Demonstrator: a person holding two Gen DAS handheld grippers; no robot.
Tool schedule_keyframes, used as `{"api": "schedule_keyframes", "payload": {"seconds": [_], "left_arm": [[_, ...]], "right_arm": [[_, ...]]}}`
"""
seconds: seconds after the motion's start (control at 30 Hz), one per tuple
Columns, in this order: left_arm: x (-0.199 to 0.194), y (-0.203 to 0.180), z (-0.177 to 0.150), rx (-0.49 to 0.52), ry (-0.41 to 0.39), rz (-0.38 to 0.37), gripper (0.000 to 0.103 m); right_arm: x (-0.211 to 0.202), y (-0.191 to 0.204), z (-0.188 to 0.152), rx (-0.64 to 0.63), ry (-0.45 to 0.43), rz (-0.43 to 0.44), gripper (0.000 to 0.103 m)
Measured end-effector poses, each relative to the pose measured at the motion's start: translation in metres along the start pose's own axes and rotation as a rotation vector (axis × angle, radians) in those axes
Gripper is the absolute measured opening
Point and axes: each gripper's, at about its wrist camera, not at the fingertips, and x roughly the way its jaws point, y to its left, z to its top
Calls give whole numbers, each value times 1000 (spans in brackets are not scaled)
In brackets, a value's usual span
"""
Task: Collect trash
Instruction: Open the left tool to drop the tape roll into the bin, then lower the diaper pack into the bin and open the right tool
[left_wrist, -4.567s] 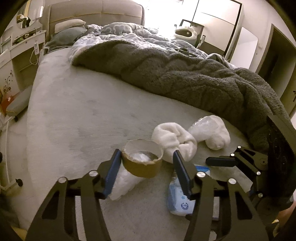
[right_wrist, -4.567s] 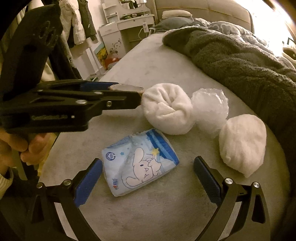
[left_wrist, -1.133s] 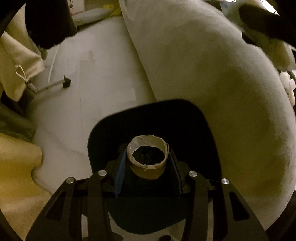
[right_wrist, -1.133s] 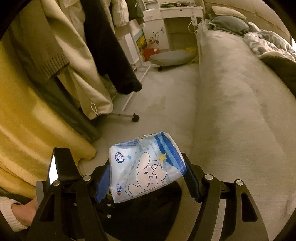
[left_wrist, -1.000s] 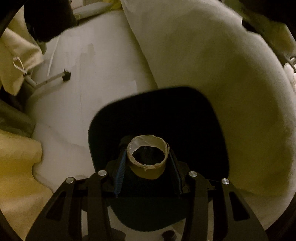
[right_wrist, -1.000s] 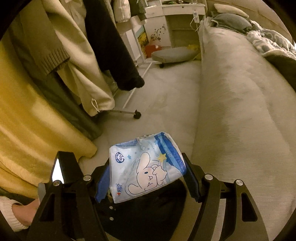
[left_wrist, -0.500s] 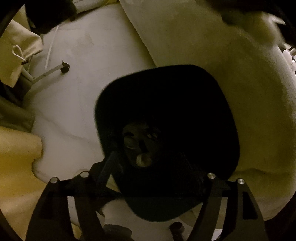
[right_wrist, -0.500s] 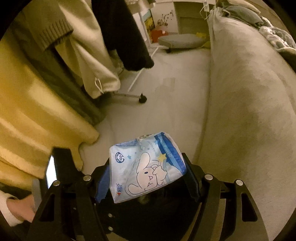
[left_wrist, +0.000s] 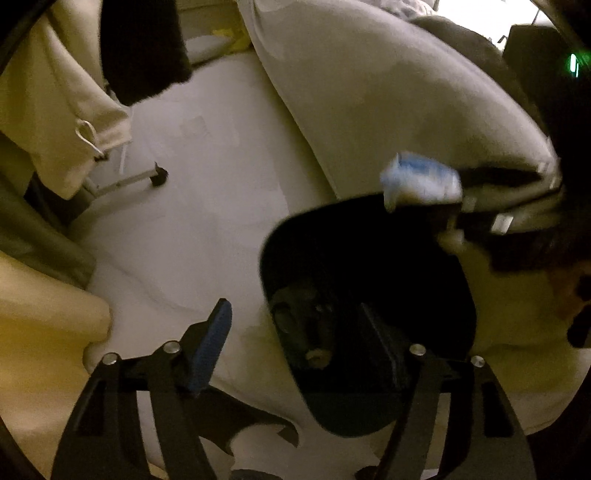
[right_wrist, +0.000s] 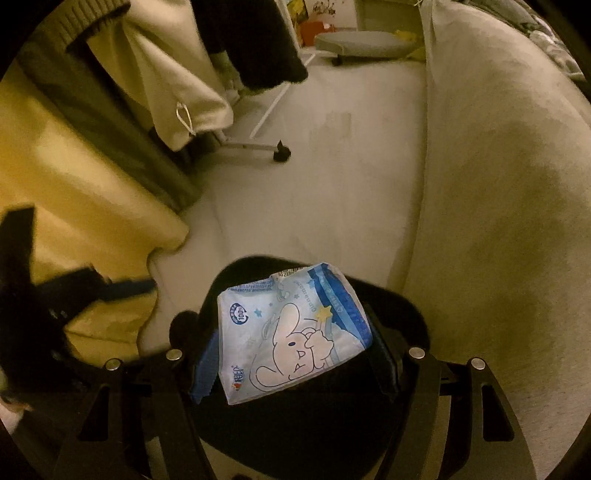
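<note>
Through my left wrist camera, my left claw (left_wrist: 295, 343) hangs spread apart with nothing between its blue pads; its jaws have just been closing a little after springing apart. One finger hangs over the pale floor (left_wrist: 221, 192), the other over the mouth of the black trash bin (left_wrist: 369, 413), which stands on the floor against the side of the bed (left_wrist: 388, 92). Deep inside the bin I make out dim shapes, among them a small pale bit, but it is too dark to name them. Above the bin's far rim, blurred, my right claw (left_wrist: 461, 206) comes in from the right with the blue-and-white wipes packet (left_wrist: 421, 181) in it. At upper left hang a cream garment (left_wrist: 55, 110) and a black one, and a wheeled rack leg (left_wrist: 147, 177) rests on the floor.

Through my right wrist camera, my right claw (right_wrist: 295, 350) is clamped on the wipes packet (right_wrist: 291, 328), one blue pad pressed to each side; the packet, printed with a cartoon rabbit, sits tilted directly above the open bin (right_wrist: 295, 435). The left claw (right_wrist: 110, 288) shows blurred at left, in front of a yellow fabric (right_wrist: 74, 203). Beyond it are the hanging clothes (right_wrist: 177, 74), the rack leg with its caster (right_wrist: 280, 153), a grey low stool (right_wrist: 362, 40) and the bed (right_wrist: 498, 184) along the right.
</note>
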Motion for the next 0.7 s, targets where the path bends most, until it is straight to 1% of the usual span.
{"api": "schedule_keyframes", "payload": {"seconds": [0.2, 0.37, 0.43, 0.6, 0.7], "left_arm": [[-29, 16, 11, -26, -96, -10, 66], [-46, 23, 19, -32, -157, -12, 63], [-53, 25, 21, -35, -176, -14, 57], [-68, 21, 28, -32, -214, -13, 51], [-79, 17, 37, -29, -250, -16, 47]], "right_arm": [[26, 6, -10, -19, 69, -20, 70], [54, 11, -19, -41, 133, -39, 70], [66, 11, -23, -44, 159, -51, 70], [89, 8, -34, -50, 215, -78, 71], [99, 7, -41, -58, 242, -97, 72]]}}
